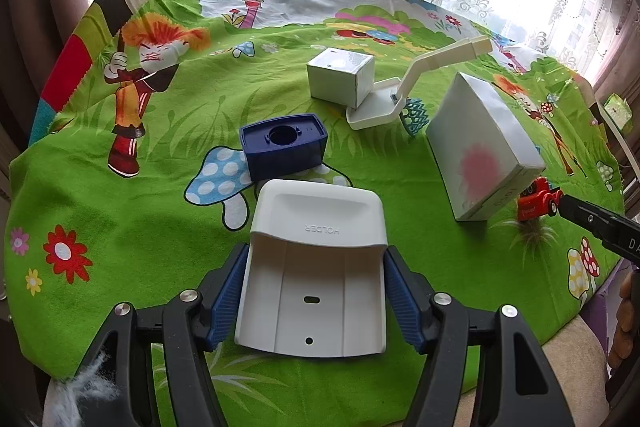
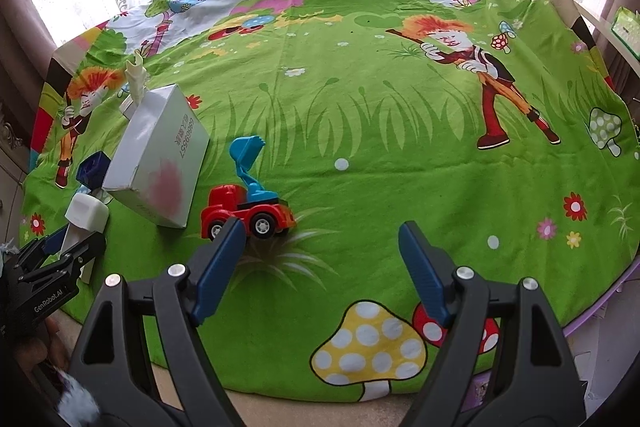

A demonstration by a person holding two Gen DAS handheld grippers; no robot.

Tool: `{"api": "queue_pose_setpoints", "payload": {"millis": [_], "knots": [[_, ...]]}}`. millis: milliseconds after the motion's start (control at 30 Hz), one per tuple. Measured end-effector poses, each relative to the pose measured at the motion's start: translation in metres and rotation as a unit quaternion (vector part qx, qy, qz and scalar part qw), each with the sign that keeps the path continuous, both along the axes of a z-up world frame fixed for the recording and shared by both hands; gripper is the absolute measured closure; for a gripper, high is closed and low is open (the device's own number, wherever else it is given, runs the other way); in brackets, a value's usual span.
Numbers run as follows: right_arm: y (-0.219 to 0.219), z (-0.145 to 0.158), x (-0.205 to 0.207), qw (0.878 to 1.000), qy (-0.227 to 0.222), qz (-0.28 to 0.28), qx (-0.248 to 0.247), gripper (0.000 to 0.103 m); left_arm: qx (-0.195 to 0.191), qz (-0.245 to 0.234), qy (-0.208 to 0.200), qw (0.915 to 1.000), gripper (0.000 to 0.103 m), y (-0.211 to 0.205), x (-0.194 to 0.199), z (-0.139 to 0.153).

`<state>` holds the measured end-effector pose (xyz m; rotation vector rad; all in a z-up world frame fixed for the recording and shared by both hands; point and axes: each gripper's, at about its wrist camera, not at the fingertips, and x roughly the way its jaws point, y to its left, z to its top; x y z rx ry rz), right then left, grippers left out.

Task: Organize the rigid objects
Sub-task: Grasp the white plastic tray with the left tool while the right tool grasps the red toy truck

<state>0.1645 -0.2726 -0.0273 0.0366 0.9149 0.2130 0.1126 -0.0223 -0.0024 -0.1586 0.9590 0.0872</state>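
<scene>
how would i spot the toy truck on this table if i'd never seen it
Start at the big flat white box lying on the green cartoon tablecloth. Beside it, just ahead of the open right tool, stands the toy truck. It is the only thing with wheels: a red cab and a blue digger arm with its scoop raised.

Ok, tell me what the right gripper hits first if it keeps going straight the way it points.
Probably just the green cloth. The right gripper is open with nothing between its fingers, and the toy truck sits left of that line, beside the left finger, though depth is unclear.
</scene>
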Motion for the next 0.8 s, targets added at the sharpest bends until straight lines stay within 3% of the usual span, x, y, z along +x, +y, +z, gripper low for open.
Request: {"api": "queue_pose_setpoints", "payload": {"millis": [433,800], "knots": [[-0.002,-0.018,-0.005,0.999,0.039,0.007,-0.017,0.021,-0.004,0.001,-0.002,1.0000,0.037,0.002,-0.001,0.000],[0.027,-0.007,-0.019,0.997,0.012,0.070,-0.024,0.021,-0.018,0.002,-0.010,0.9998,0.037,0.006,-0.003,0.001]]}}
